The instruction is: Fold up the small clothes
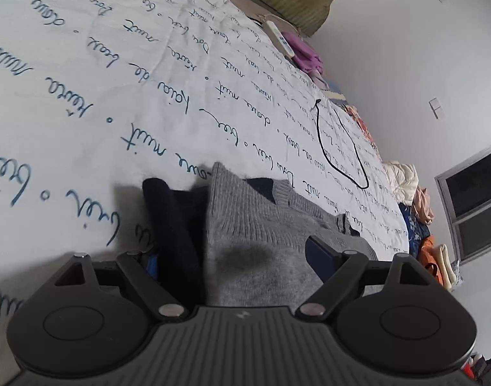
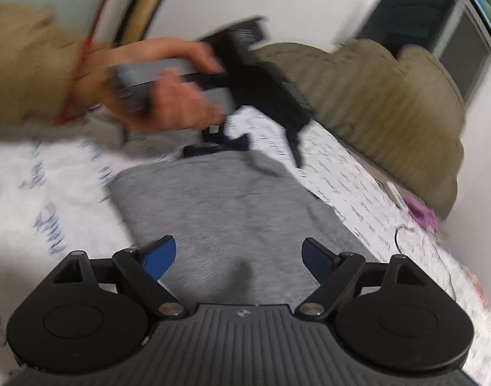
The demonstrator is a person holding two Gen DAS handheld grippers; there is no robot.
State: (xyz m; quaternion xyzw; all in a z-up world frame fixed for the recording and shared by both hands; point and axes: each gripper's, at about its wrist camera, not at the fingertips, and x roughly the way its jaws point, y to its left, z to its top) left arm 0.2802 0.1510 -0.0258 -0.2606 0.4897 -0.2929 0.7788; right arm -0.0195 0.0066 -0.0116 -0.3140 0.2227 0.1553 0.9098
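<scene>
A grey knitted garment [image 1: 261, 234] with dark navy parts [image 1: 177, 218] lies on a white bedsheet [image 1: 84, 96] printed with blue script. My left gripper [image 1: 235, 257] hangs open just above it. Its right finger [image 1: 322, 254] is over the grey knit, and its left finger is mostly hidden behind the navy cloth. In the blurred right wrist view the same grey garment [image 2: 219, 206] lies flat, and my right gripper [image 2: 239, 254] stands open over its near end with nothing between the blue pads. Beyond it, a person's hand [image 2: 168, 96] holds the left gripper [image 2: 255, 144] over the garment's far end.
A black cable [image 1: 338, 148] loops on the sheet beyond the garment. A white remote [image 1: 282, 37] and a purple cloth [image 1: 301, 51] lie near the bed's far edge. An olive blanket [image 2: 390, 96] is heaped by the wall, and more clothes [image 1: 406, 186] are piled at the right.
</scene>
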